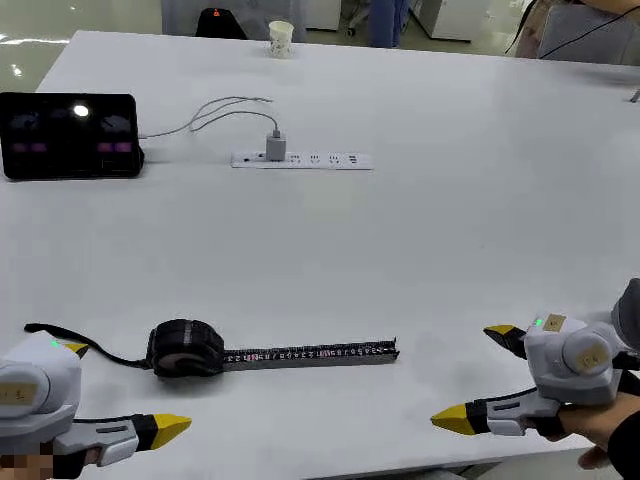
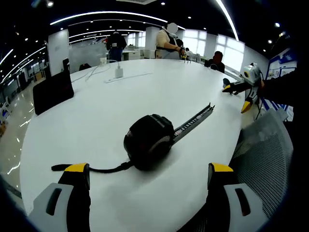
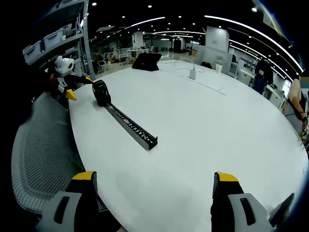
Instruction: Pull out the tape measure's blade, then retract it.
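White desk [image 1: 450, 200] in an open-plan office; tablet [image 1: 68, 135], power strip [image 1: 300, 159] and paper cup [image 1: 281, 38] sit toward the far edge, well apart from the work. Tape measure [image 1: 185, 348] lies close to the near edge, toward the near-left corner. Its blade [image 1: 310, 353] is out and flat on the desk, long axis roughly parallel to the near edge, and its hook end [image 1: 394, 348] points right. A black wrist strap [image 1: 70, 335] trails off the case to the left. Left tool [image 1: 122, 388] is just beside the case on the near-left side, jaws spread wide, gripping nothing; in the left gripper view the case sits straight ahead between the jaws, with the blade running away from it. Right tool [image 1: 474, 374] is also spread and empty, near the near-right corner, right of the hook end with bare desk between. So the left is clearly nearer the case and the right nearer the blade tip. Judgement: the pull-out looks done and retraction is left; that likely means steadying the case from the left while the blade feeds in along its own line.
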